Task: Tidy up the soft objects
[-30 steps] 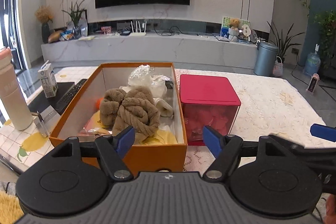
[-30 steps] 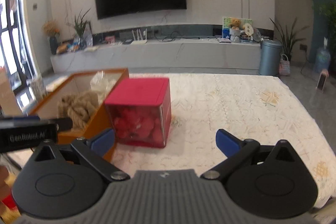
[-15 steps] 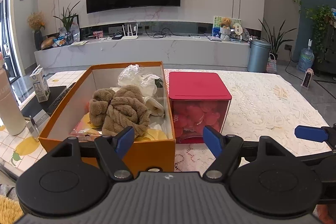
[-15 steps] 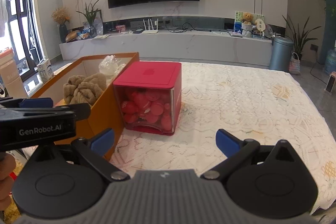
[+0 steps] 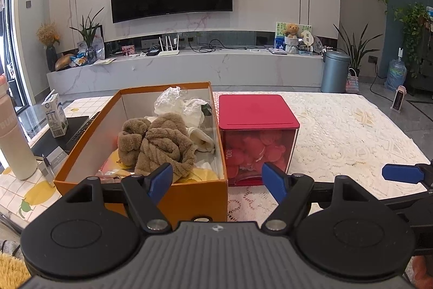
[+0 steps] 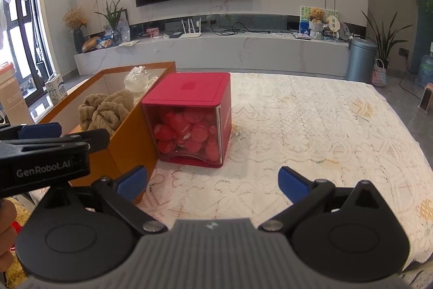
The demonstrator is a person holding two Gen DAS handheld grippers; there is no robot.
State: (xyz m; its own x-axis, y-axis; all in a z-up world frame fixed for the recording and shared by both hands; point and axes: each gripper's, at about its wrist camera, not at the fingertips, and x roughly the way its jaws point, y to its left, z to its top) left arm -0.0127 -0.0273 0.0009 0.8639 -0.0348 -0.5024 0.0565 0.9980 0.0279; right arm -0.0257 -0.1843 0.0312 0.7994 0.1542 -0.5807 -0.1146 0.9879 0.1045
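We hold both hand-held grippers, left (image 5: 217,178) and right (image 6: 213,181), released and empty above the surface (image 6: 311,126); brown towel (image 5: 157,144) lies in orange box (image 5: 189,194); red box (image 6: 189,121) touches it.

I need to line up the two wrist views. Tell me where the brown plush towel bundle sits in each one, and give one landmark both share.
Left wrist view: the brown towel bundle lies left of centre, inside the orange box, just beyond the left tool's tips.
Right wrist view: the bundle sits at mid-left, over the box's wall.
Shared landmark: the red-lidded container right of the box.
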